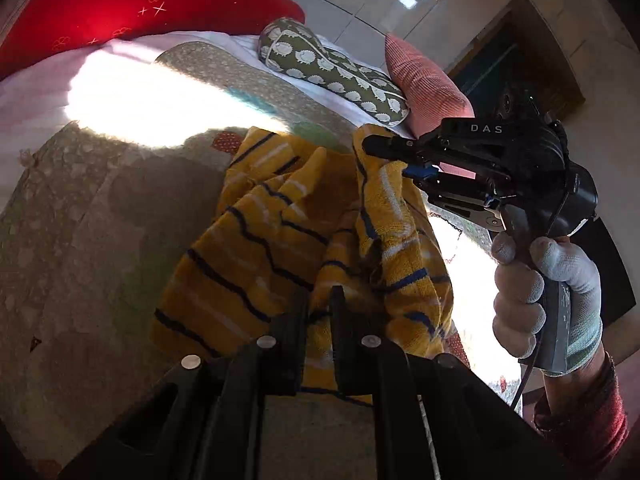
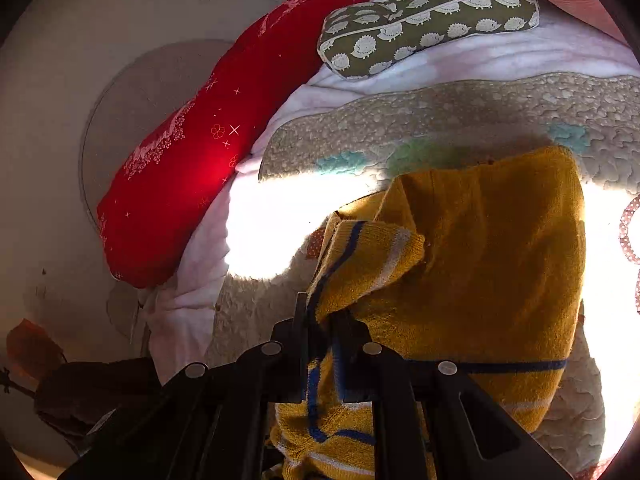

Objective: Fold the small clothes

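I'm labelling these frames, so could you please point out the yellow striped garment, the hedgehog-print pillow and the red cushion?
yellow striped garment (image 2: 480,248), right wrist view, plain yellow back panel.
hedgehog-print pillow (image 1: 340,68), left wrist view, middle of its patterned top.
red cushion (image 2: 192,168), right wrist view, sunlit centre.

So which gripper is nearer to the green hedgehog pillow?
Right. The right gripper holds the yellow sweater up just below the green hedgehog pillow; the left gripper grips it farther back.

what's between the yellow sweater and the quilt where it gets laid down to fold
Nothing visible. Both the left gripper and right gripper are shut on the yellow striped sweater, and the quilt beneath it looks bare; the hedgehog pillow lies farther back.
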### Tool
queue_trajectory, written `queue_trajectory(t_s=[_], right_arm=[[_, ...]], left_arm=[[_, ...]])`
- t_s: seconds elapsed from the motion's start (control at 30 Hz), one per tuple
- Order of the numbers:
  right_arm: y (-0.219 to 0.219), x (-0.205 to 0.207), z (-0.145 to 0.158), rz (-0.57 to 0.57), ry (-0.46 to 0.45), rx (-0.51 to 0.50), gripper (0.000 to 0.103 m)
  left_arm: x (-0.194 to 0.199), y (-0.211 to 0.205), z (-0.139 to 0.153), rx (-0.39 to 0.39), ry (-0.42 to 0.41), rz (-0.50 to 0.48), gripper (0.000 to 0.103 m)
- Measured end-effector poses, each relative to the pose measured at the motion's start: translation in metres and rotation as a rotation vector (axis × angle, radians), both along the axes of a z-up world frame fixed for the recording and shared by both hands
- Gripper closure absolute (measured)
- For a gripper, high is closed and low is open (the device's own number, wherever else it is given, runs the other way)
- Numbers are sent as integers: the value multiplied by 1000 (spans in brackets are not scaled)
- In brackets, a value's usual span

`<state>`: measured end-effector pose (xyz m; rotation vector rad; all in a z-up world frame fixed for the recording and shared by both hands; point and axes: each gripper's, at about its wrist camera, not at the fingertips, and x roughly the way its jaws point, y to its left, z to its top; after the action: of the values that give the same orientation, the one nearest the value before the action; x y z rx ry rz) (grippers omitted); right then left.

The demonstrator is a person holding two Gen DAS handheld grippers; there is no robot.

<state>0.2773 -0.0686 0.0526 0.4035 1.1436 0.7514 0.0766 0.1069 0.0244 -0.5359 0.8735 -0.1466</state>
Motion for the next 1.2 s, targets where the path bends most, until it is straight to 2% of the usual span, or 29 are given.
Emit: queue_trajectory(t_s=[0.2, 0.27, 0.3, 0.33, 0.4, 0.43, 0.5, 0.57, 0.6, 0.7, 0.87, 0.9, 0.93, 0.97, 1.2], right_arm=[[65, 3, -31, 49, 20, -117, 92], [83, 3, -31, 81, 0, -167, 89], [90, 4, -29, 92, -7, -185, 85], [94, 4, -28, 97, -7, -188, 78], [100, 7, -24, 93, 6, -147, 73], [101, 8, -22, 79, 11, -126, 68], [100, 8, -13, 48, -4, -104, 67], [99, -1, -1, 35, -26, -111, 64], [98, -10, 2, 37, -31, -156, 60], [97, -53, 2, 99, -82, -309, 57], [95, -111, -20, 121, -235, -572, 56], [95, -114, -26, 119, -248, -597, 63], [96, -114, -31, 117, -245, -620, 87], [96, -112, -34, 116, -236, -630, 92], [87, -92, -3, 36, -118, -320, 95]], left_arm=[[-20, 56, -17, -50, 6, 88, 93], [-23, 63, -21, -70, 8, 104, 93], [-24, 66, -23, -80, 10, 109, 93], [-26, 66, -24, -86, 10, 113, 93], [-30, 68, -25, -85, 12, 126, 91], [-34, 70, -25, -82, 16, 135, 89], [-39, 75, -26, -87, 21, 145, 82], [-45, 79, -24, -83, 21, 153, 80], [-50, 82, -23, -75, 19, 156, 79], [-63, 88, -18, -46, 11, 176, 71], [-77, 93, -13, -38, 4, 193, 70], [-77, 93, -12, -38, 4, 193, 70], [-82, 94, -11, -34, 4, 194, 70], [-85, 94, -10, -29, 3, 197, 70], [-105, 107, 1, 7, -26, 242, 69]])
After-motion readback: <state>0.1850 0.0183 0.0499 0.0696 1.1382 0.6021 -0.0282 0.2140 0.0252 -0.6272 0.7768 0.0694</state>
